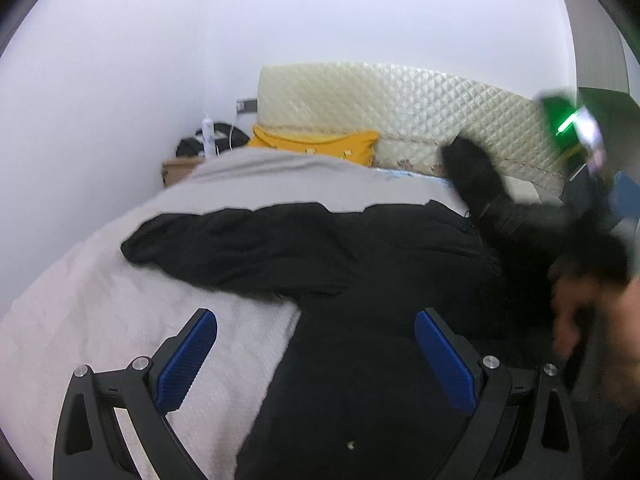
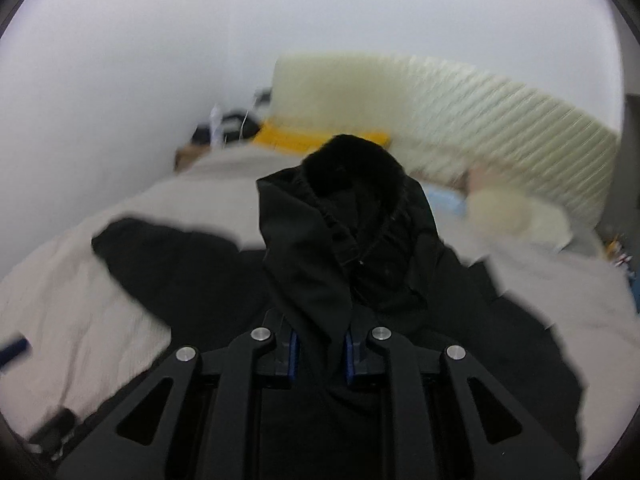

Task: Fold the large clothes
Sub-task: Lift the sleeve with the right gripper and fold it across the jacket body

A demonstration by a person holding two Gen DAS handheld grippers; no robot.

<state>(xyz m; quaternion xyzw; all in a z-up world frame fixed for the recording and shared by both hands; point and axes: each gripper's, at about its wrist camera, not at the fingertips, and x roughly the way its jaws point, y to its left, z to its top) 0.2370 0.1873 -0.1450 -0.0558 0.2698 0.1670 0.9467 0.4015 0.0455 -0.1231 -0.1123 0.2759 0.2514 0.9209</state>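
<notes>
Here a large black coat point(image 1: 360, 248) lies spread across a bed point(image 1: 100, 312) covered in a pale beige blanket, one sleeve point(image 1: 208, 240) stretched out flat toward the left. Its fur-trimmed hood point(image 2: 352, 168) is lifted off the bed, standing up in front of the right wrist camera. The right tongs point(image 2: 320, 356) are nearly pressed together, with a fold of the coat's black fabric pinched between their blue pads point(image 2: 293, 354). In the left wrist view those right tongs appear only as a dark blur at the right edge, with the hood raised beside them and part of a person point(image 1: 592, 320), blurred, close to the lens. The left tongs point(image 1: 316, 356) are spread wide and hold nothing; they hover over the coat's body where it meets the blanket. Beyond the coat, a yellow pillow point(image 1: 320, 146) rests against a cream quilted headboard point(image 1: 400, 108). Left of the pillow stands a wooden nightstand point(image 1: 180, 168) with a white bottle point(image 1: 208, 136) on it, against a plain white wall point(image 1: 120, 80)
</notes>
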